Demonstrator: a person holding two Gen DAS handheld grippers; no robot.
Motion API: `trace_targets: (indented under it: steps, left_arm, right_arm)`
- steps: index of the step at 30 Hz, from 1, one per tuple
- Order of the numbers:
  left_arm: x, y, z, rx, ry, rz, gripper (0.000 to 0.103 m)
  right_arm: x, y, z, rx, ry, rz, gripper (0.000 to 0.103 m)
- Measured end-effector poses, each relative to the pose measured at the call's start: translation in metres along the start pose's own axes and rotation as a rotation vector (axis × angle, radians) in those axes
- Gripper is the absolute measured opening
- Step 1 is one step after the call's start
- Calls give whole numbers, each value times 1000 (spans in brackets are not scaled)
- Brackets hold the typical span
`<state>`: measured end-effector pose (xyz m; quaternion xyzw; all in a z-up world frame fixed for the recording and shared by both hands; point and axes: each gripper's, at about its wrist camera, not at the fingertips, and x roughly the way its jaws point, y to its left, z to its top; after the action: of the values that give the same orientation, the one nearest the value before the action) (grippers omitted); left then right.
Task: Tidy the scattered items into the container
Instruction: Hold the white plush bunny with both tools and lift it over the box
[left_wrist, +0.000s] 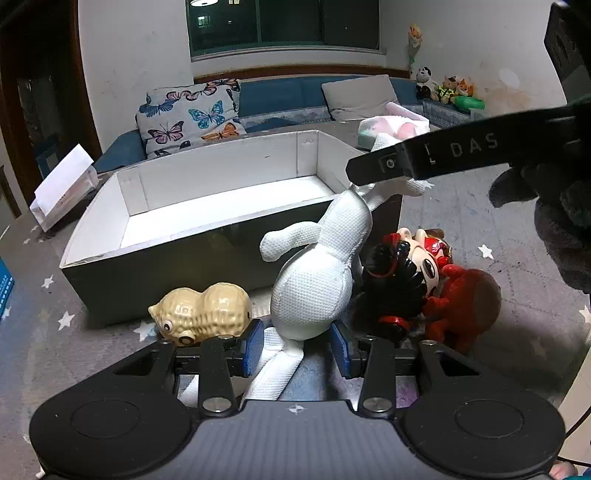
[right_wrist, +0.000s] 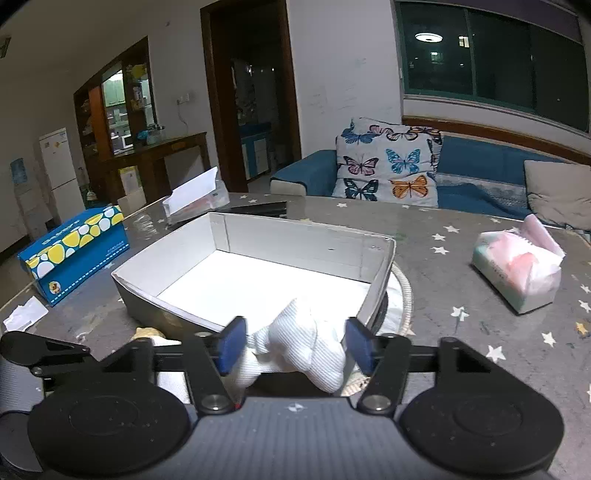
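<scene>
A white cloth doll (left_wrist: 317, 280) hangs stretched in front of the open white-lined box (left_wrist: 221, 199). My right gripper (left_wrist: 373, 173) holds its upper end at the box's near right corner; in the right wrist view that gripper (right_wrist: 295, 345) has its blue pads against the doll's white fabric (right_wrist: 299, 339), above the box (right_wrist: 258, 273). My left gripper (left_wrist: 297, 347) is open, its blue pads on either side of the doll's lower end without touching. A beige ceramic peanut figure (left_wrist: 203, 314) lies left of the doll. A red and black doll (left_wrist: 417, 284) lies to its right.
A tissue pack (right_wrist: 517, 269) lies on the star-patterned table right of the box. A blue and yellow carton (right_wrist: 74, 251) stands to the left, a white paper holder (right_wrist: 195, 195) behind the box. A sofa with a butterfly cushion (right_wrist: 388, 162) is beyond the table.
</scene>
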<state>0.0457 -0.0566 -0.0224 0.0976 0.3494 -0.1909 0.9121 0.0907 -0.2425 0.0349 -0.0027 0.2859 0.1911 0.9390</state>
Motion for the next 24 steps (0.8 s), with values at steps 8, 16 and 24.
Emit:
trace_targets:
  steps: [8, 16, 24]
  left_arm:
    - [0, 6, -1, -40, -25, -24, 31]
    - [-17, 14, -1, -117, -94, -34, 2]
    - [-37, 12, 7, -110, -188, -20, 0]
  right_arm:
    - [-10, 1, -1, 8, -18, 14, 23]
    - [-35, 11, 5, -2, -80, 66, 16]
    - [-65, 32, 27, -56, -183, 109, 15]
